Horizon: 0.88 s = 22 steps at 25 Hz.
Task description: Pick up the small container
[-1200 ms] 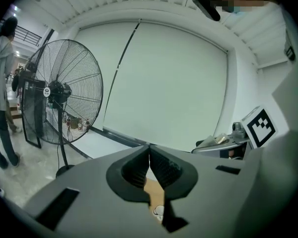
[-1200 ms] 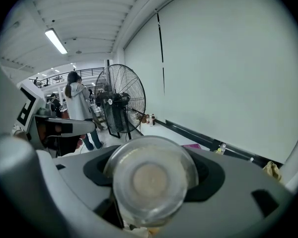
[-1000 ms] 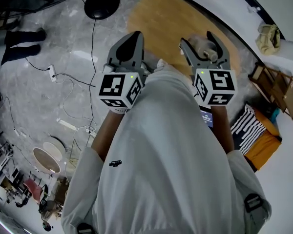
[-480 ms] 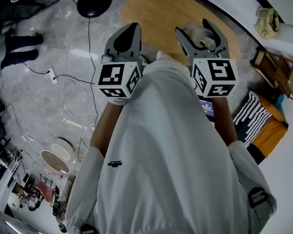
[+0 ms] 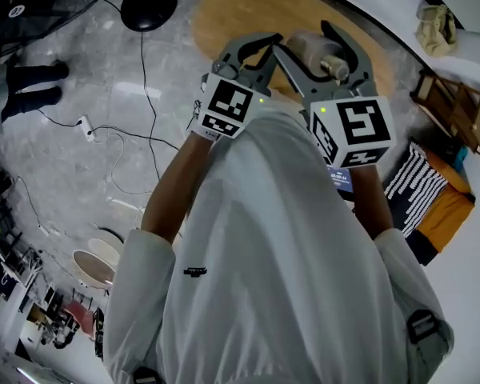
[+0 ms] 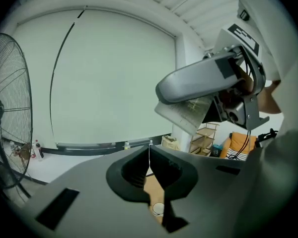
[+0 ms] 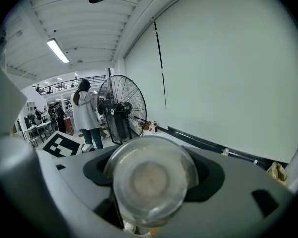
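Note:
The small container (image 5: pixel 316 50) is a clear round jar, lying sideways between the jaws of my right gripper (image 5: pixel 308 38), which is shut on it above the round wooden table (image 5: pixel 240 14). In the right gripper view the small container (image 7: pixel 151 182) fills the gap, seen end on. My left gripper (image 5: pixel 268 42) is close beside the right one, its tips pointing at it. In the left gripper view the left gripper (image 6: pixel 149 150) has its jaws meeting in a thin line, with nothing held. The right gripper (image 6: pixel 208 83) shows above it there.
A black fan base (image 5: pixel 148 5) and cables (image 5: pixel 104 134) are on the floor at the left. A wooden rack (image 5: pixel 456 118) and a striped cushion (image 5: pixel 408 182) are at the right. A standing fan (image 7: pixel 121 113) and a person (image 7: pixel 87 113) show in the right gripper view.
My left gripper has swung right and turned toward the right gripper, ending close beside it. The right gripper has stayed shut on the container and shifted slightly up.

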Available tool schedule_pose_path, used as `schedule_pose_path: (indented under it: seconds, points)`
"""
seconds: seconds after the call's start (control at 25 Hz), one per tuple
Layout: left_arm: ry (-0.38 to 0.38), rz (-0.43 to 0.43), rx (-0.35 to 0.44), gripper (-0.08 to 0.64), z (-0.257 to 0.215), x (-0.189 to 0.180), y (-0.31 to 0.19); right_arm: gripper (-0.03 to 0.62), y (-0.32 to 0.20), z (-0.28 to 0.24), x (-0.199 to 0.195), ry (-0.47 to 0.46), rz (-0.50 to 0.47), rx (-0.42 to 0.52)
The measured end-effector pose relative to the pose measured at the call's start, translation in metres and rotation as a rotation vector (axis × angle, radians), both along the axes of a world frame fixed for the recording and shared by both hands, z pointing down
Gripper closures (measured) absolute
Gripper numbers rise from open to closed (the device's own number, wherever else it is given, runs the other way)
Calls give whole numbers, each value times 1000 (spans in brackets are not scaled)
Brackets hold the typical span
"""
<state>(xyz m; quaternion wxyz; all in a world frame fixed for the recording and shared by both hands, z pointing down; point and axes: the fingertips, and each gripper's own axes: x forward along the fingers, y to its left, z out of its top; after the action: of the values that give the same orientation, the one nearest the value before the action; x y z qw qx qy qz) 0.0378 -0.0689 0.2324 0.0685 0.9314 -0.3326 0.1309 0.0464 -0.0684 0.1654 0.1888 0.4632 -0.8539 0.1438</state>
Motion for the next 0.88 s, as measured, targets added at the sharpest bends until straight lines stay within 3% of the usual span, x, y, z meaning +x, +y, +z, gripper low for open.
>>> schedule_pose_path:
  seconds: [0.52,0.88]
  points:
    - [68,40,74,540,-29,6,-6,247,-9,-12,-19,-7,-45,-5]
    - [104,35,65,540,-36,-8,-6,247,-11,-12,-25,-25,-44,-23]
